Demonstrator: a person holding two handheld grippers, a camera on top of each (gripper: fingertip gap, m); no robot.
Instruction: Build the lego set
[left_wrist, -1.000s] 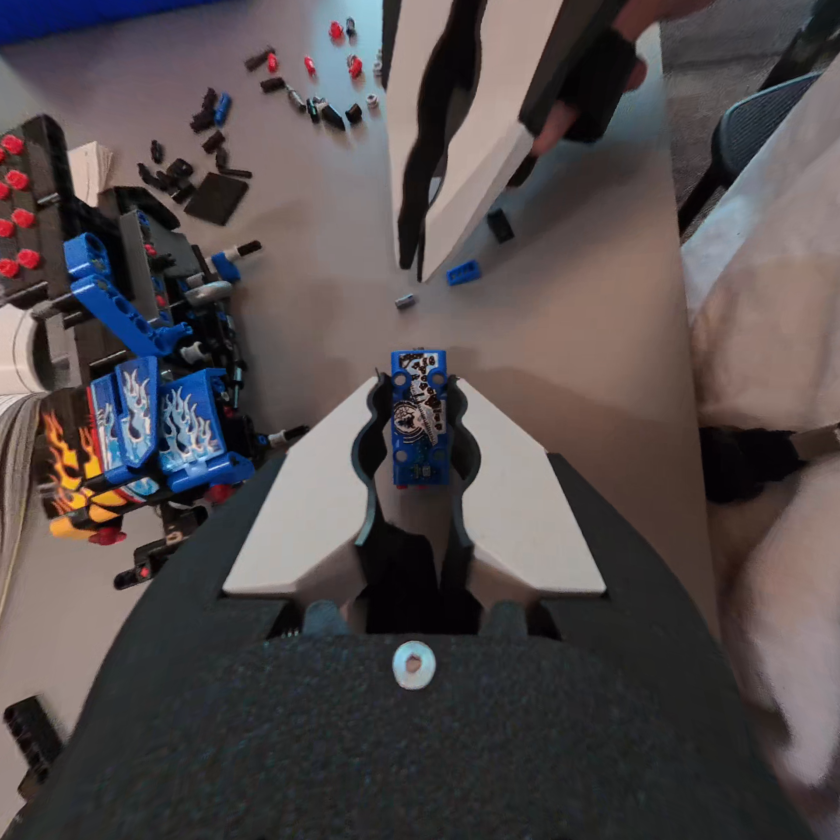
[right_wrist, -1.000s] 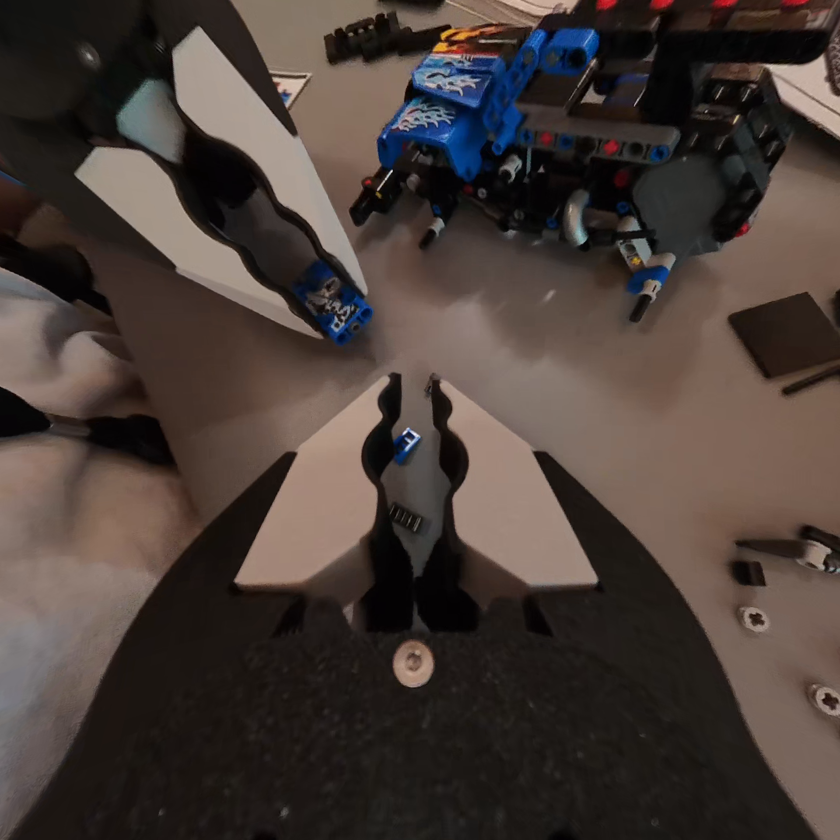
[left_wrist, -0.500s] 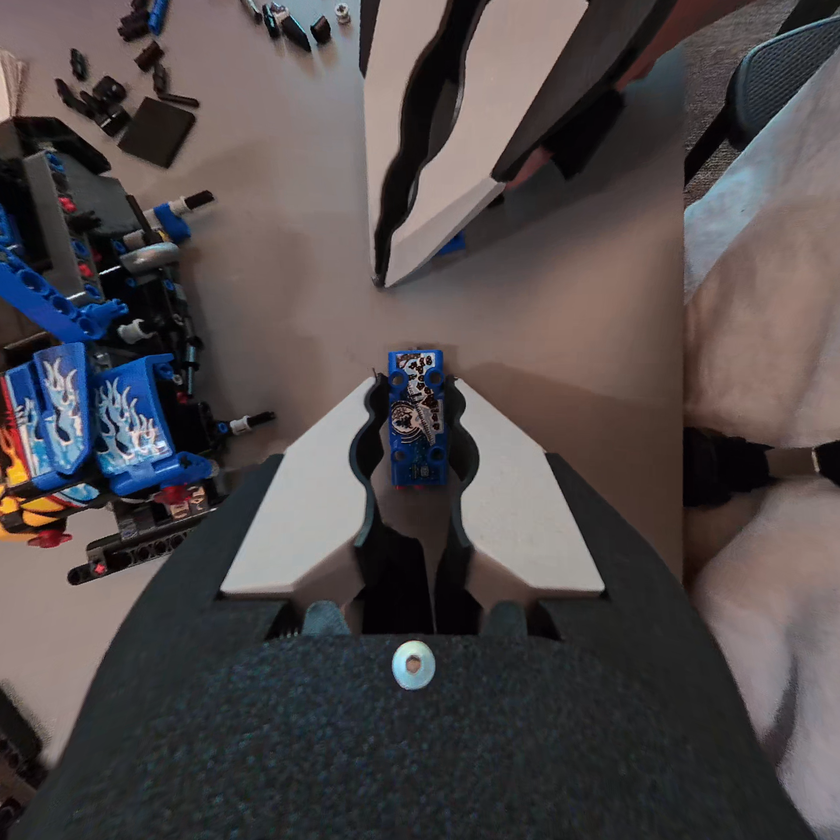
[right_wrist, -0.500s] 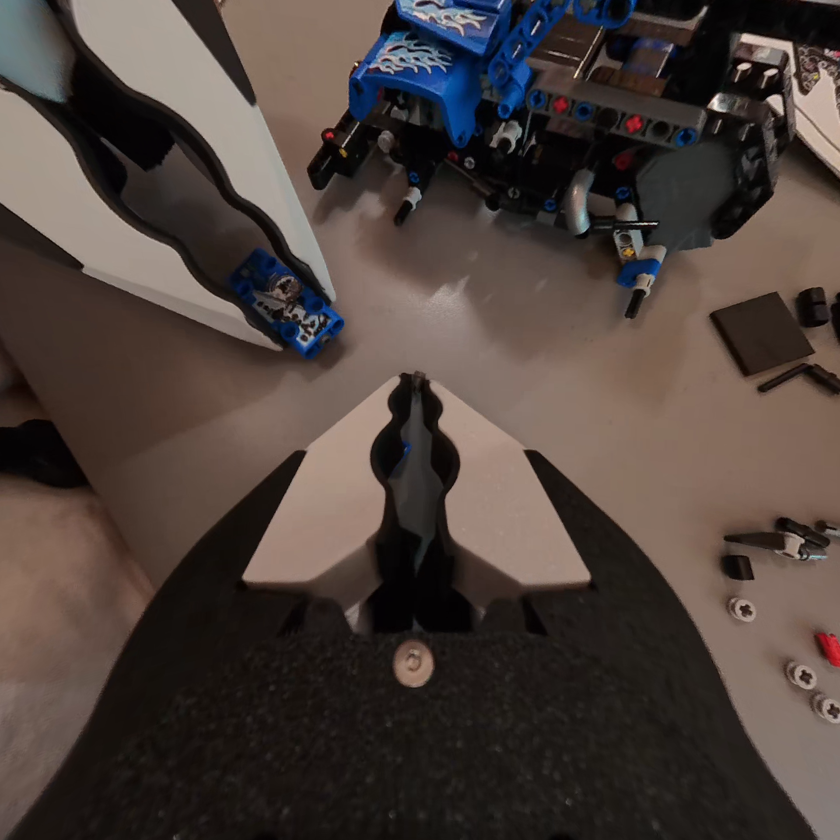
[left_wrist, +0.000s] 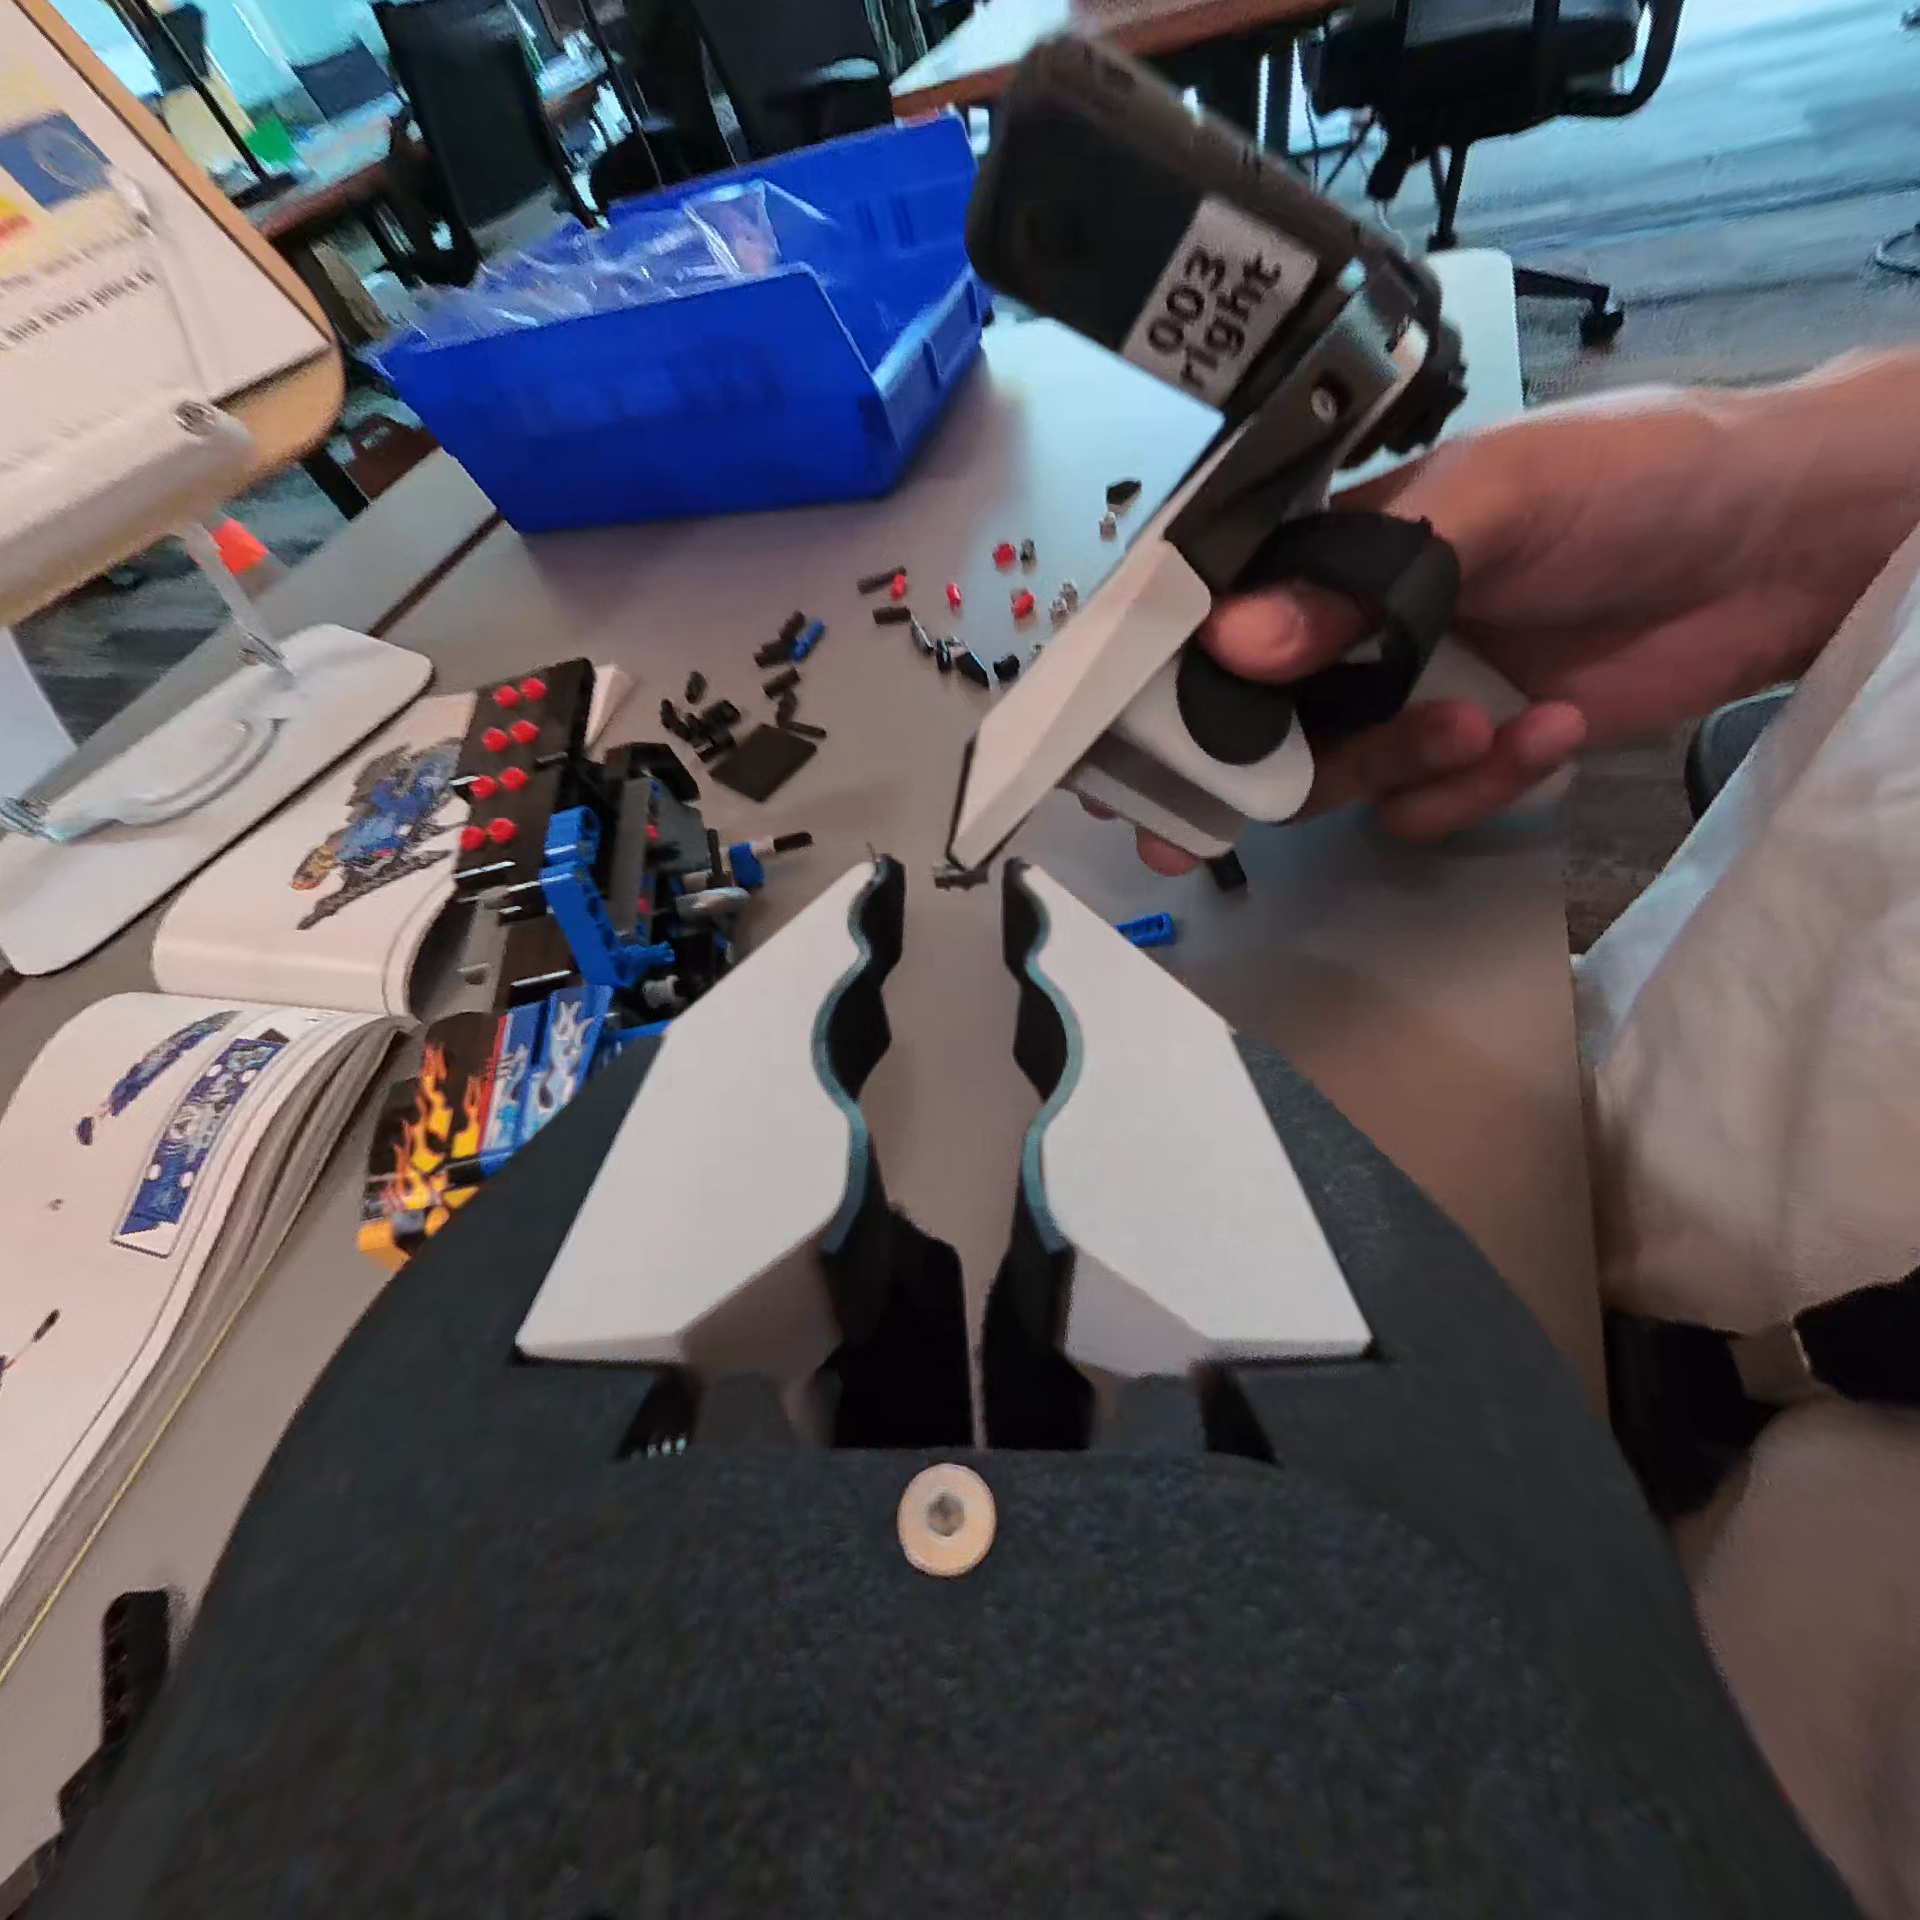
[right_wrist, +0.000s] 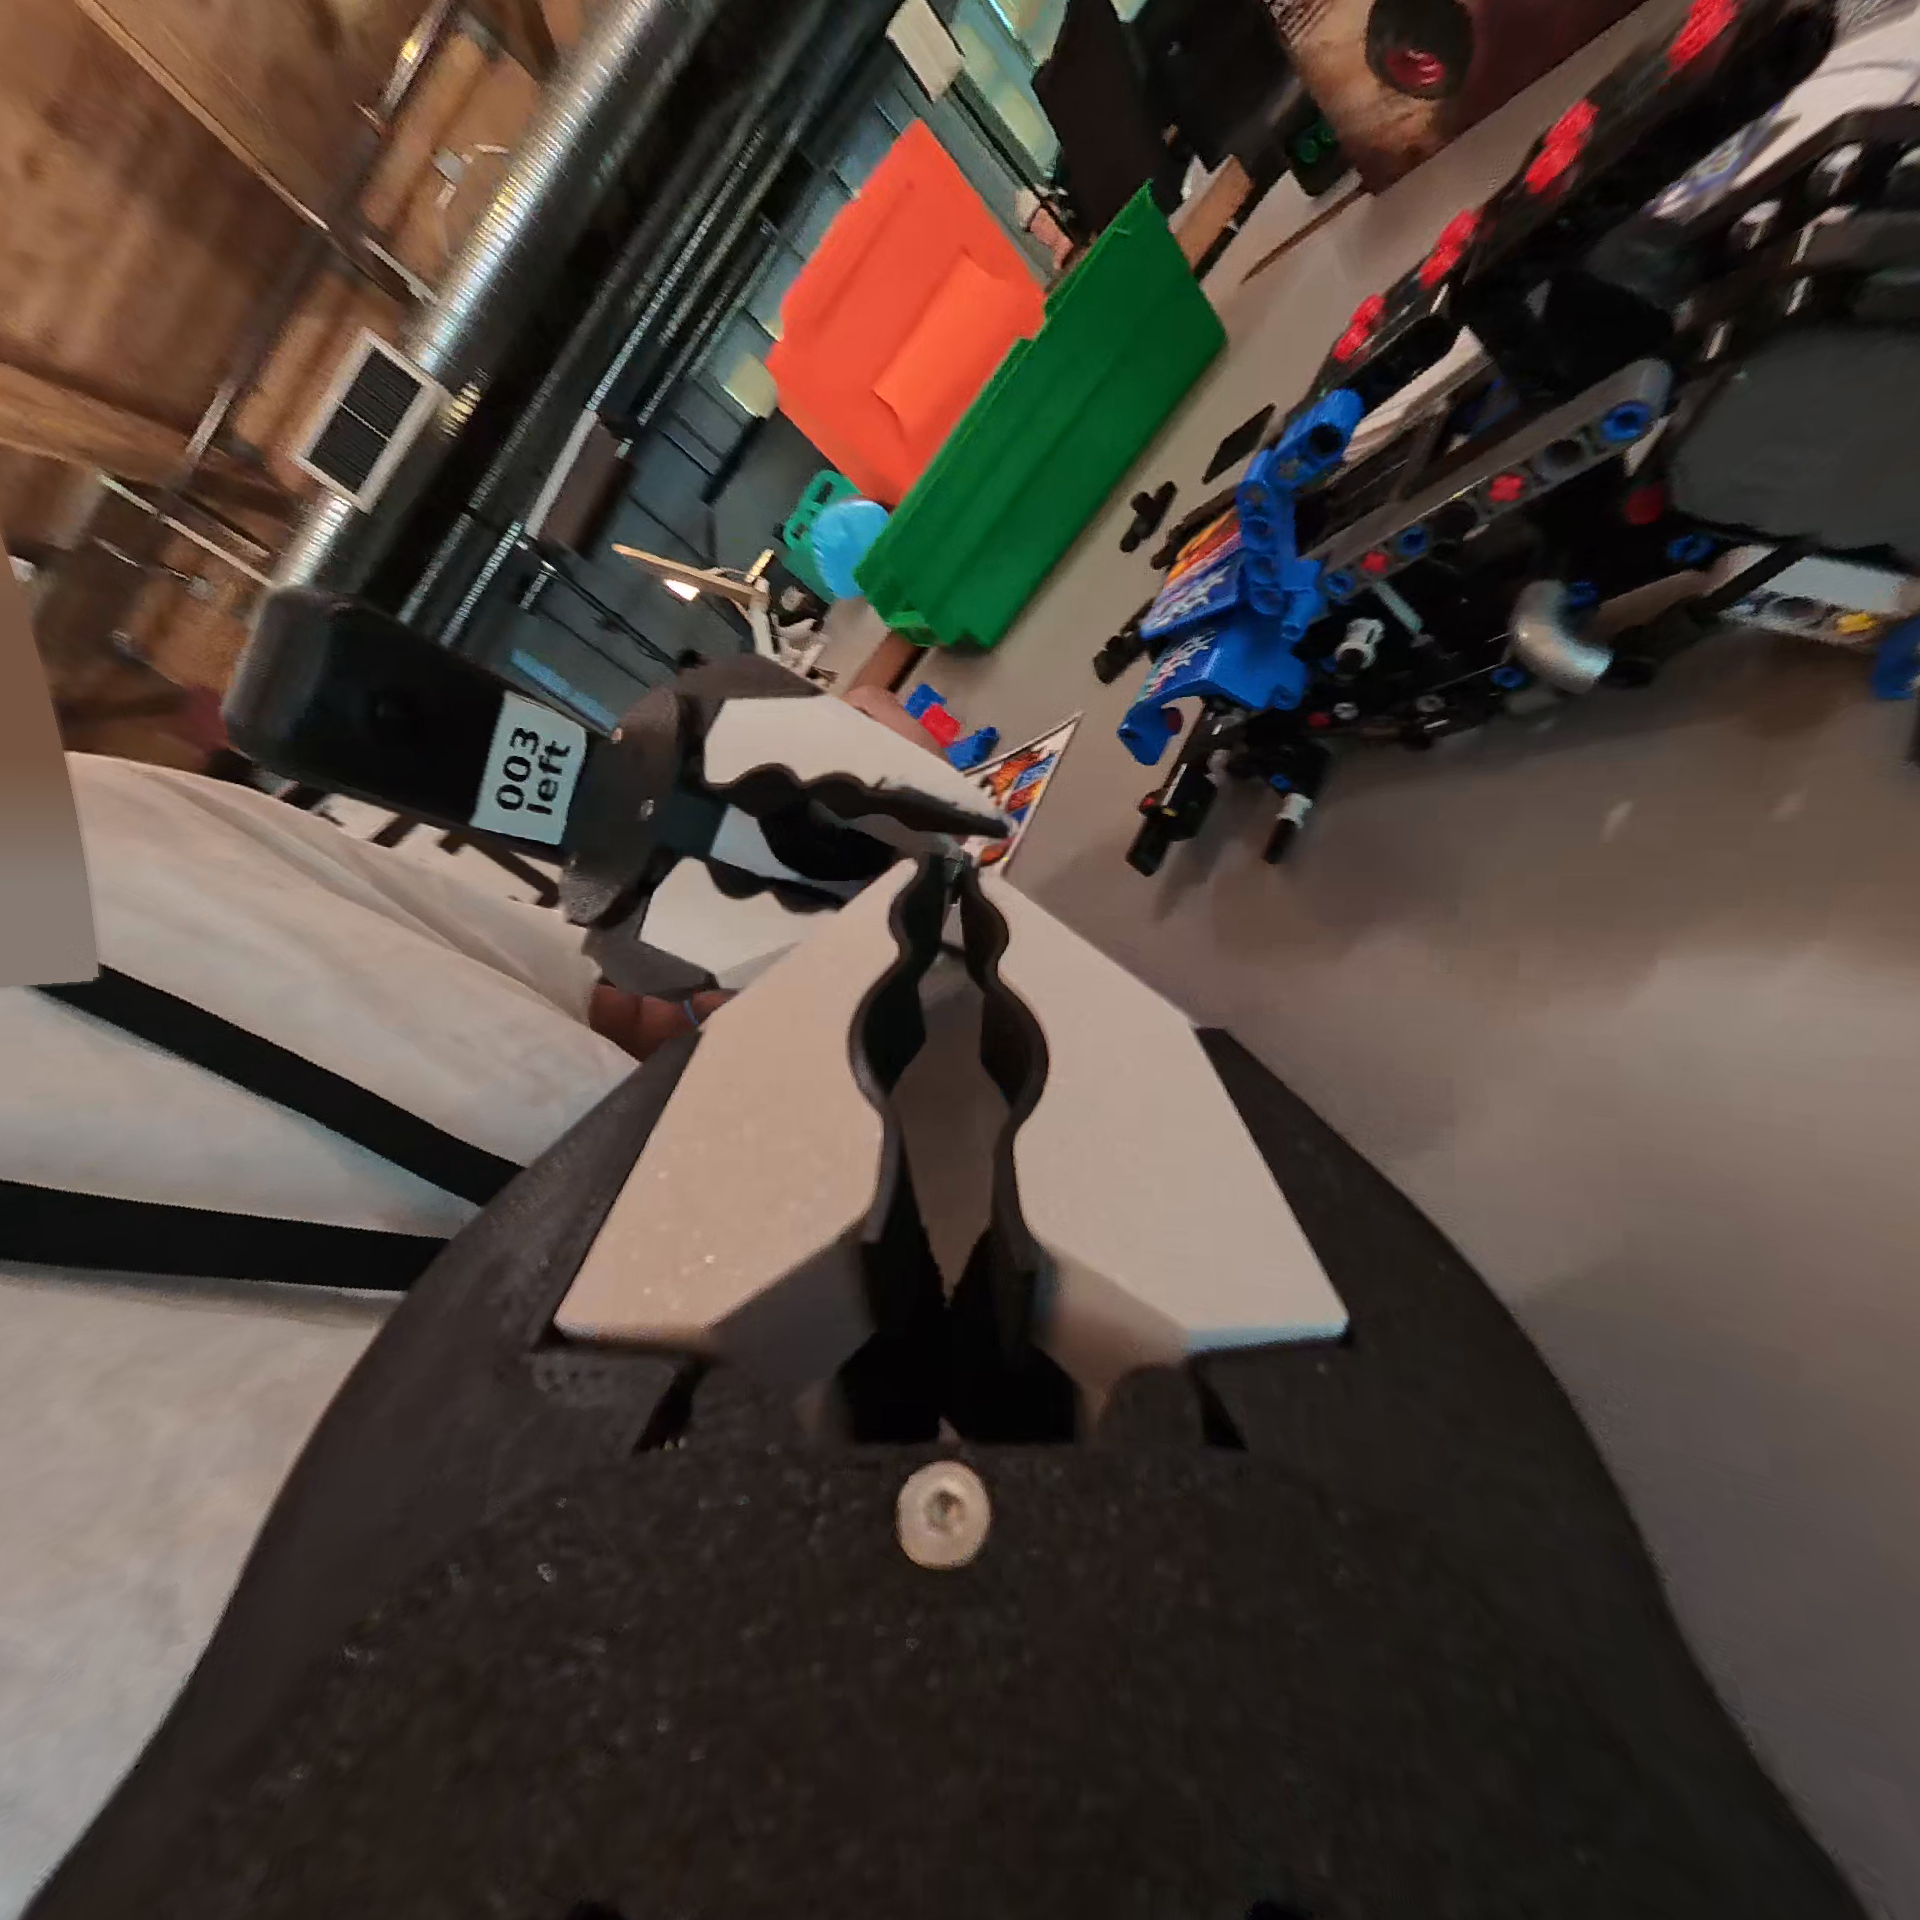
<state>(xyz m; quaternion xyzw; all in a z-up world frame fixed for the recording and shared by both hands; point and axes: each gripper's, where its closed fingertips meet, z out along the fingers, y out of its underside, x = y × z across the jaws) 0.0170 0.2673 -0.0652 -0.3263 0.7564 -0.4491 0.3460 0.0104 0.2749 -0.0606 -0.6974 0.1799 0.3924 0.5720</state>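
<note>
My left gripper (left_wrist: 940, 883) is open, and nothing shows between its fingers. My right gripper (right_wrist: 948, 873) is shut on a small dark grey lego pin (right_wrist: 951, 864). In the left wrist view the right gripper (left_wrist: 961, 868), held by a hand, points down-left, and the pin (left_wrist: 954, 879) sits just in front of my left fingertips. In the right wrist view the left gripper (right_wrist: 966, 842) lies tip to tip with mine. The part-built blue and black lego truck (left_wrist: 613, 883) stands to the left on the grey table; it also shows in the right wrist view (right_wrist: 1455, 520).
Loose red and black pieces (left_wrist: 935, 623) and a black flat tile (left_wrist: 764, 762) lie beyond the truck. A small blue brick (left_wrist: 1143, 928) lies right of my left fingers. A blue bin (left_wrist: 686, 364) stands at the back. An open instruction booklet (left_wrist: 156, 1195) lies at the left.
Both grippers have tilted up from looking down at the table. The blue printed panel no longer shows between my left fingers. My right gripper closed on the pin and came tip to tip with my left.
</note>
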